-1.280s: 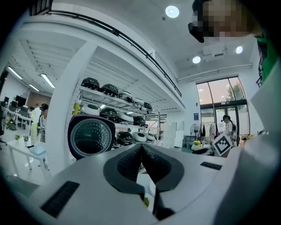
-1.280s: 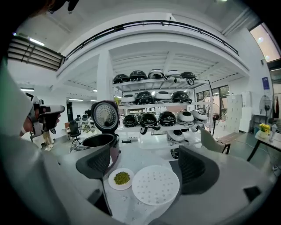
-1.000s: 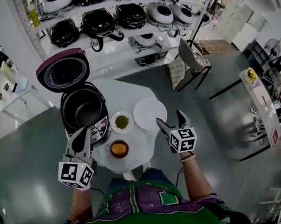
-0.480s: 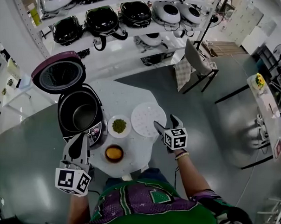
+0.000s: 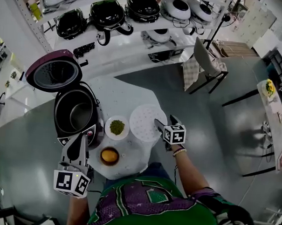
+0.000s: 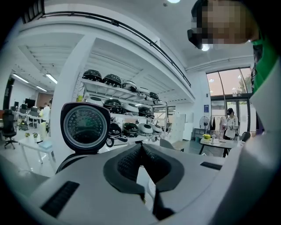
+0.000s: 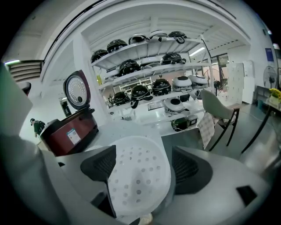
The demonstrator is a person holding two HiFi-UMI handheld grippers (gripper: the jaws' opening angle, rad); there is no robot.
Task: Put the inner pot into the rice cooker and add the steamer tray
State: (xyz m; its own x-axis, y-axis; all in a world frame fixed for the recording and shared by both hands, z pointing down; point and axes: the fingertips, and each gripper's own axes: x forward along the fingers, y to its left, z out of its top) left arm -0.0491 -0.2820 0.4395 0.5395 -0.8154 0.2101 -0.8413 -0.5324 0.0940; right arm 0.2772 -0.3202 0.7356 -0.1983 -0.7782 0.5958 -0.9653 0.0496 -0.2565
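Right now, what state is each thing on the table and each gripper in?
Rice cooker: lid open, raised.
Inner pot: seated inside the cooker.
Steamer tray: flat on the table, outside the cooker.
Left gripper: shut, empty.
Right gripper: jaws closing, steamer tray between them, not gripped.
Small plate: holds something green.
Bowl: holds something yellow.

No legible text anywhere. White sticker (image 7: 73, 136) on the side of the rice cooker (image 7: 66, 125): print too small to read. Blue wall sign (image 7: 268, 54): wording not readable.

Overhead head view; gripper views share rice cooker (image 7: 66, 132)
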